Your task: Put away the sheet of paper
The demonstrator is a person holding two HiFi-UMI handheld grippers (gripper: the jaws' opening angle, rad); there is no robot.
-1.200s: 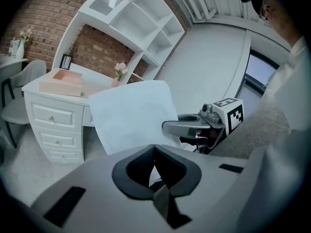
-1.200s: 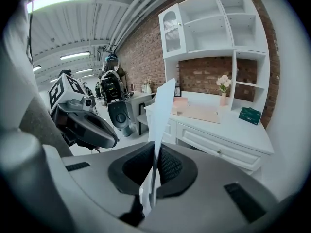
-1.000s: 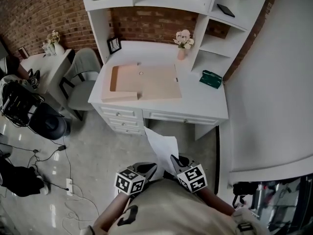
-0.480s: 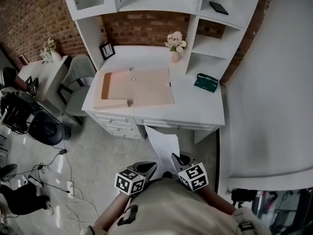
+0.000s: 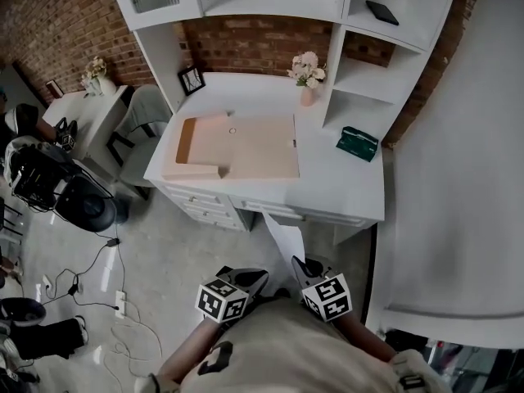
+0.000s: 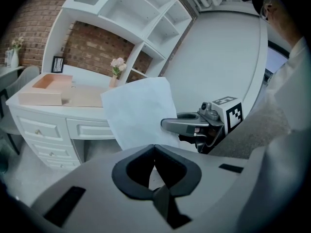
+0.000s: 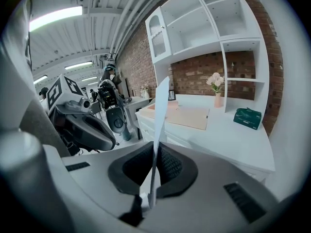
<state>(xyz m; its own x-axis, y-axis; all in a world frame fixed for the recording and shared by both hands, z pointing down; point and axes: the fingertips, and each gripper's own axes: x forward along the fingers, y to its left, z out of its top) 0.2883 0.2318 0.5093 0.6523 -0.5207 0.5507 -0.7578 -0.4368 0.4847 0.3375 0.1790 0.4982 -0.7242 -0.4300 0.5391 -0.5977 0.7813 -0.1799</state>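
Right gripper view showed the right gripper (image 7: 154, 152) at lower centre, jaws closed on the sheet of paper (image 7: 160, 106), which stood edge-on. The left gripper (image 6: 154, 147) had its jaws together, apparently on nothing. Beyond, mid-frame, the white desk (image 5: 344, 187) carried an open tan box file (image 5: 246, 146).

White desk (image 5: 344, 188) under a shelf unit, four things on its top.
An open tan box file (image 5: 246, 147) lies flat towards 9 o'clock; a small picture frame (image 5: 191, 79) stands at 11, a vase of flowers (image 5: 306, 76) at 12, a green pouch (image 5: 358, 144) at 3.
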